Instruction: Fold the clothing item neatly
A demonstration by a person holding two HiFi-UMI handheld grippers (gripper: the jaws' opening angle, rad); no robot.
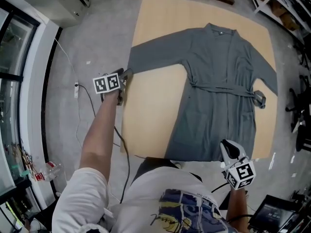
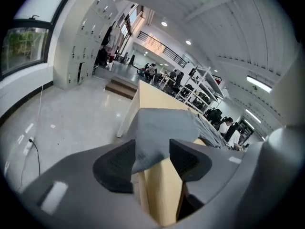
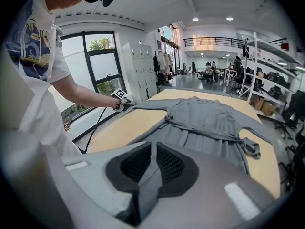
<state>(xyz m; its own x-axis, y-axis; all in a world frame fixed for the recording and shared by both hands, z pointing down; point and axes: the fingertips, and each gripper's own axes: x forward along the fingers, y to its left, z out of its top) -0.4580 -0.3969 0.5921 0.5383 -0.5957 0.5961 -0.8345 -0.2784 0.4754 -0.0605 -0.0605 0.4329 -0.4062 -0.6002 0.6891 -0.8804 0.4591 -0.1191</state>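
Wood table (image 1: 150, 101) with 1 gray robe (image 1: 218, 81) spread flat.
Left gripper (image 2: 151, 151) is open with the sleeve (image 2: 162, 128) end between its jaws at the table edge; right gripper (image 3: 153, 151) pinches the robe's bottom edge.

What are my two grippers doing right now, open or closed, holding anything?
Left gripper: open, sleeve end of the robe between its jaws, not clamped.
Right gripper: closed on the robe's hem.

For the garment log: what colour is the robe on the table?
Plain grey robe, clearest in the head view.
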